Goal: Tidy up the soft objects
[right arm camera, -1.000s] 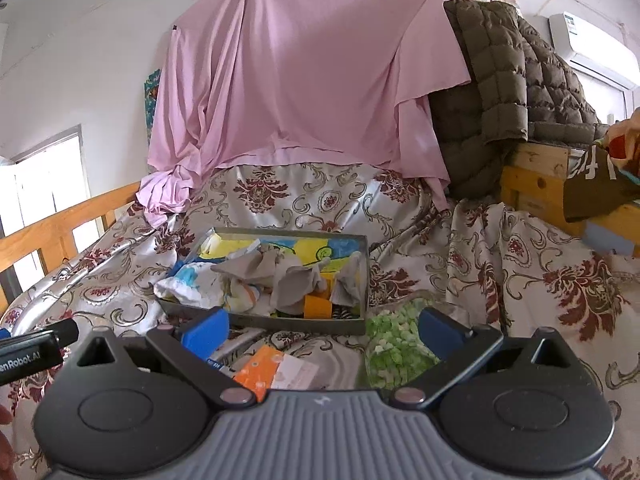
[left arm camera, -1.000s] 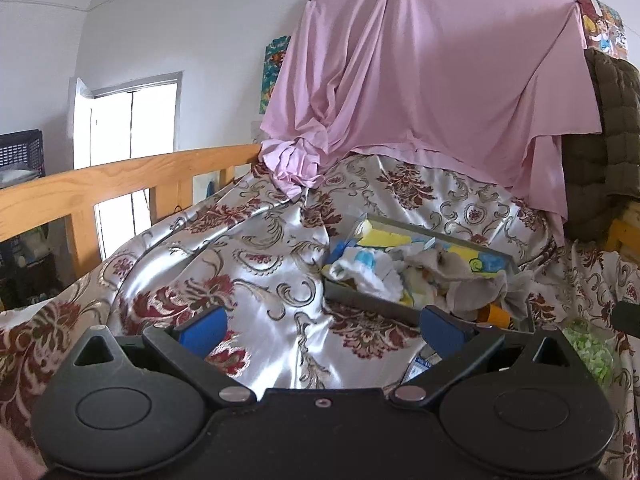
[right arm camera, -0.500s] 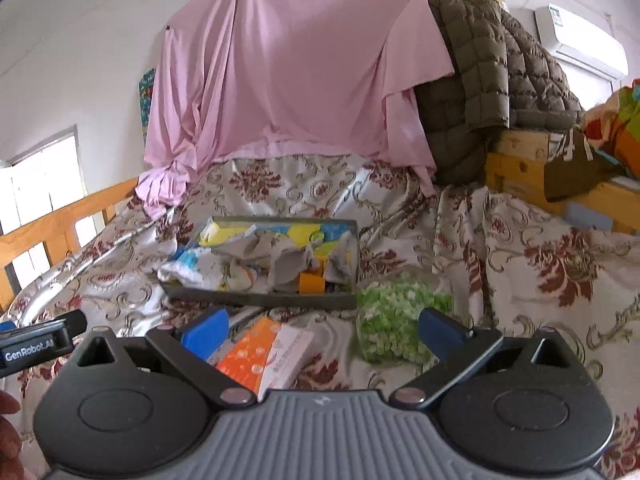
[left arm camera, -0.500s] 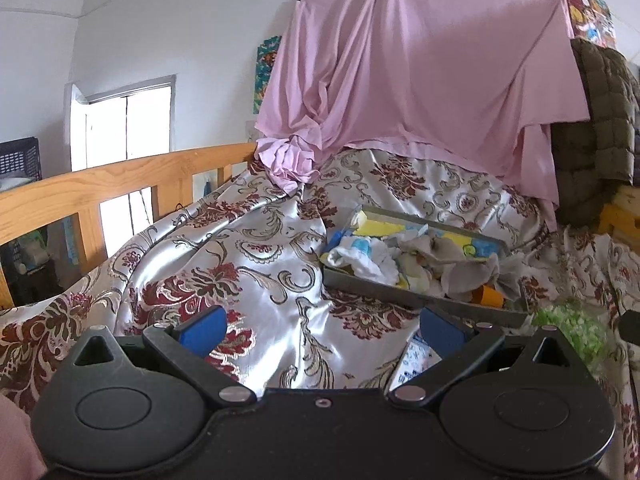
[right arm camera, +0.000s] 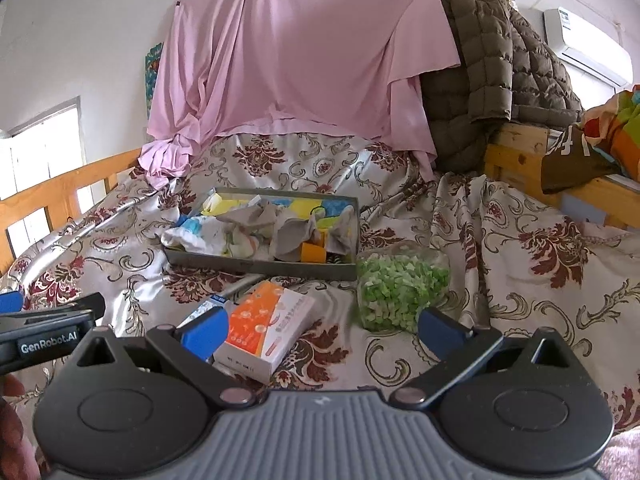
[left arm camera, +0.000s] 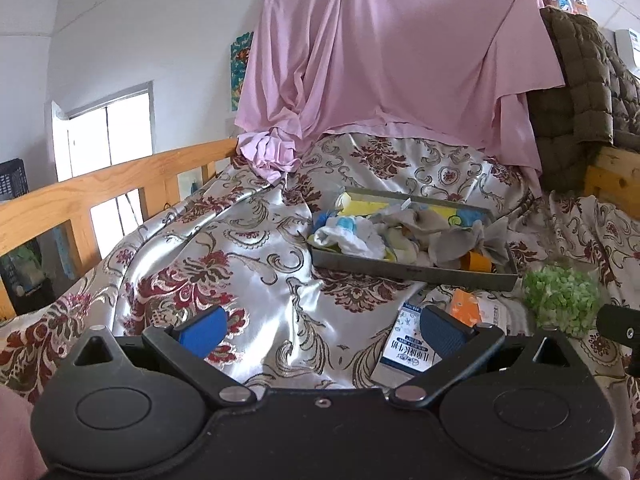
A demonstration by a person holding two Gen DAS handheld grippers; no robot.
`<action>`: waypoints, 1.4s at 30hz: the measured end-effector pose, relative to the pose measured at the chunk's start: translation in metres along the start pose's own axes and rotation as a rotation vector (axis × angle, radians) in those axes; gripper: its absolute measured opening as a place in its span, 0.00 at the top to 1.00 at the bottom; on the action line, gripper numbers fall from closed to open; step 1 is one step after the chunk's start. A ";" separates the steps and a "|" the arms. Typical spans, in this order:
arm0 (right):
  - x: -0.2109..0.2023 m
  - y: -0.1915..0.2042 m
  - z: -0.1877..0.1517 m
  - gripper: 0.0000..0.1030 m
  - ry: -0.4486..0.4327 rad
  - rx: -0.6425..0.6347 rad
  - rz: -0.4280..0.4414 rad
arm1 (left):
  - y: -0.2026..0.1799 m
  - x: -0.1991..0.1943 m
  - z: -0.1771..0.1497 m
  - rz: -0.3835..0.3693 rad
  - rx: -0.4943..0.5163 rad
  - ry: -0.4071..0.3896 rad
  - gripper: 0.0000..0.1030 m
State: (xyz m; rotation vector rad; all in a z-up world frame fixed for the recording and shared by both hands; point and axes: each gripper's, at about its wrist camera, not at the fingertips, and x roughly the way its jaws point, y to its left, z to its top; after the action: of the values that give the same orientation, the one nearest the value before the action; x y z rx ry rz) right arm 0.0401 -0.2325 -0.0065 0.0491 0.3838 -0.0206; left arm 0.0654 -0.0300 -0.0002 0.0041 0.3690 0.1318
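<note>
A grey tray lies on the flowered bedspread, heaped with crumpled grey cloths and a white and blue cloth. In front of it lie an orange and white box, a white and blue carton and a clear bag of green bits. My left gripper stands open over bare bedspread, short of the tray. My right gripper is open too, just above the orange box, holding nothing.
A wooden bed rail runs along the left. A pink sheet hangs behind the tray, with a brown quilted jacket over a wooden frame at the right. The bedspread left of the tray bears nothing.
Both grippers have pulled back and tilted down from the tray, so the boxes and the green bag now show in front of it. Both stay open.
</note>
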 end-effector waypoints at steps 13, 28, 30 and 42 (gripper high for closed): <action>0.004 0.006 -0.008 0.00 0.070 -0.019 -0.003 | -0.001 0.000 -0.005 0.012 0.008 0.044 0.01; 0.017 0.006 -0.013 0.00 0.145 -0.026 -0.029 | -0.006 0.005 -0.009 0.002 0.042 0.082 0.01; 0.017 0.005 -0.012 0.00 0.147 -0.028 -0.028 | -0.006 0.005 -0.009 0.002 0.045 0.082 0.01; 0.018 0.004 -0.012 0.00 0.147 -0.024 -0.030 | -0.007 0.004 -0.010 0.001 0.049 0.082 0.01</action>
State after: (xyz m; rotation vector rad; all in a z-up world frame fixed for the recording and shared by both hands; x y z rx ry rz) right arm 0.0521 -0.2282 -0.0240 0.0218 0.5315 -0.0418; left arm 0.0669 -0.0364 -0.0110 0.0474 0.4541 0.1242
